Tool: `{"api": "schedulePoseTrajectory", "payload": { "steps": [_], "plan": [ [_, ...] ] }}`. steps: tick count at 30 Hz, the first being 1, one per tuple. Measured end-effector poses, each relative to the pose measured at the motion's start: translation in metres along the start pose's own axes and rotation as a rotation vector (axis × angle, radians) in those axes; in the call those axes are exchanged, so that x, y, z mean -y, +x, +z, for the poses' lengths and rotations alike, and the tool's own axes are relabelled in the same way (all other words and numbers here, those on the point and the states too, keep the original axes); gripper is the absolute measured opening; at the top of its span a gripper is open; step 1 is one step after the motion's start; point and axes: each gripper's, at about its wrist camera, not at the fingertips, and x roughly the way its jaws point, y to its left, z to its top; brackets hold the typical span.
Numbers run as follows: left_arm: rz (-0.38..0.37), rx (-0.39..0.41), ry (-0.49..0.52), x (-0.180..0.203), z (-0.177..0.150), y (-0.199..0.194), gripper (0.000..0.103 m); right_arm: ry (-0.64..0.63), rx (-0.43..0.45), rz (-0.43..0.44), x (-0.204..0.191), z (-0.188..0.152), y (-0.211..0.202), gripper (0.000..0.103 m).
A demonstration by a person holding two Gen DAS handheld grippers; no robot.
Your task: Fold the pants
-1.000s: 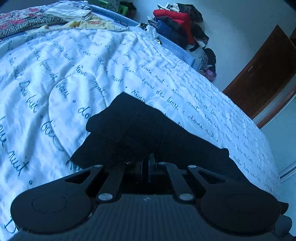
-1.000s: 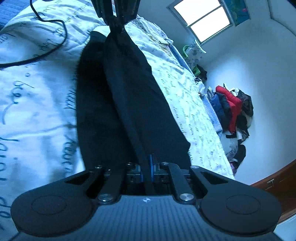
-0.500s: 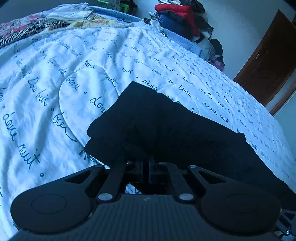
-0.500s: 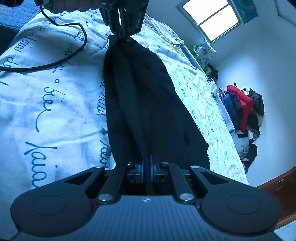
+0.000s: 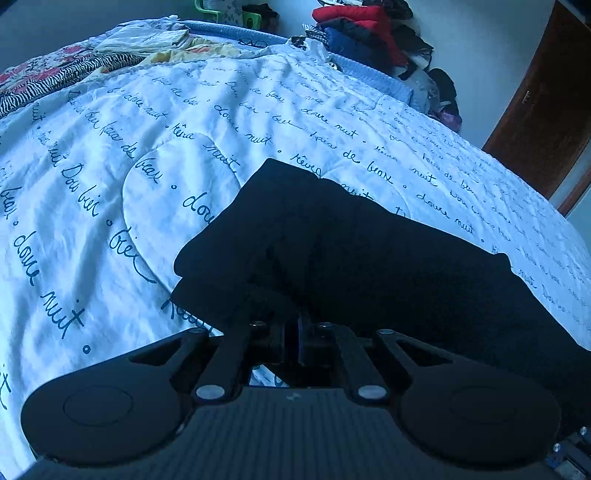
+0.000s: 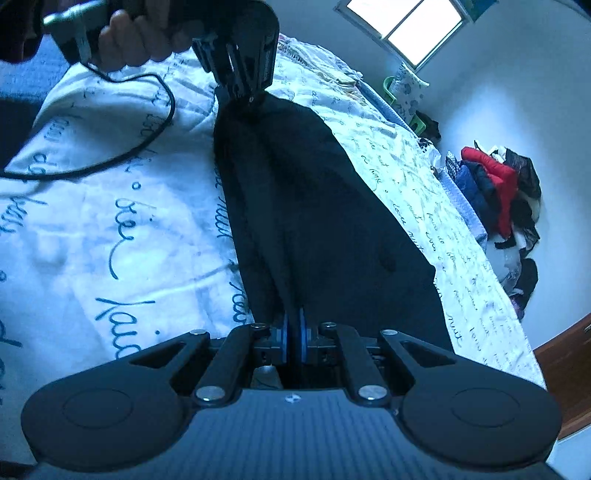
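Dark folded pants stretch lengthwise over the white bed cover between my two grippers. My right gripper is shut on the near end, with cloth pinched between its blue pads. At the far end, my left gripper is shut on the other edge, and a person's hand holds it. In the left wrist view the pants spread out on the cover in front of the left gripper, whose pads are closed on dark cloth.
A black cable loops over the cover beside the pants. Folded clothes lie at the bed's far end. A heap of red and dark garments sits by the wall, a brown door to the right and a window above.
The stretched pants have sunk closer to the cover and lie flatter. Both grippers have rolled a little, and the left one now looms larger in the right wrist view. Both grips are unchanged.
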Motion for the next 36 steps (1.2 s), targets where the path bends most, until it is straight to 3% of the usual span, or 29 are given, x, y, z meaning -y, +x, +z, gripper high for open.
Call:
{"api": "schedulePoseTrajectory", "payload": {
  "steps": [2, 5, 7, 9, 11, 16, 21, 24, 27, 28, 31, 36],
  "plan": [
    [0.017, 0.001, 0.019, 0.003, 0.000, 0.000, 0.014, 0.031, 0.007, 0.013, 0.000, -0.001, -0.002, 0.007],
    [0.050, 0.001, 0.062, 0.010, -0.001, -0.005, 0.022, 0.081, 0.031, 0.007, 0.001, -0.002, -0.004, 0.007],
    [0.053, -0.001, 0.064, 0.011, -0.001, -0.011, 0.032, 0.141, 0.028, 0.028, 0.004, -0.006, -0.005, 0.007],
    [0.053, -0.009, 0.065, 0.013, 0.002, -0.019, 0.035, 0.162, 0.027, 0.031, 0.006, -0.007, -0.010, 0.007],
    [0.056, -0.007, 0.080, 0.018, 0.005, -0.029, 0.036, 0.186, 0.040, 0.082, 0.011, -0.009, -0.023, 0.014],
    [0.048, 0.082, 0.146, 0.044, 0.005, -0.059, 0.041, 0.440, 0.087, 0.102, 0.050, -0.043, -0.067, 0.015],
    [-0.120, 0.049, 0.287, 0.105, -0.003, -0.050, 0.047, 0.827, 0.047, -0.014, 0.097, -0.114, -0.082, 0.015],
    [-0.223, -0.026, 0.422, 0.147, -0.021, -0.030, 0.054, 1.001, -0.004, 0.036, 0.104, -0.152, -0.080, 0.015],
    [-0.248, -0.137, 0.539, 0.175, -0.048, -0.004, 0.052, 1.155, 0.060, 0.068, 0.108, -0.177, -0.093, 0.017],
    [-0.247, -0.156, 0.560, 0.182, -0.056, 0.000, 0.050, 1.214, 0.079, 0.065, 0.111, -0.187, -0.097, 0.024],
    [-0.293, -0.108, 0.646, 0.202, -0.073, -0.010, 0.049, 1.324, 0.085, 0.013, 0.116, -0.206, -0.105, 0.049],
    [-0.464, -0.025, 0.758, 0.232, -0.088, -0.029, 0.064, 1.462, 0.166, 0.092, 0.119, -0.219, -0.096, 0.056]
  ]
}}
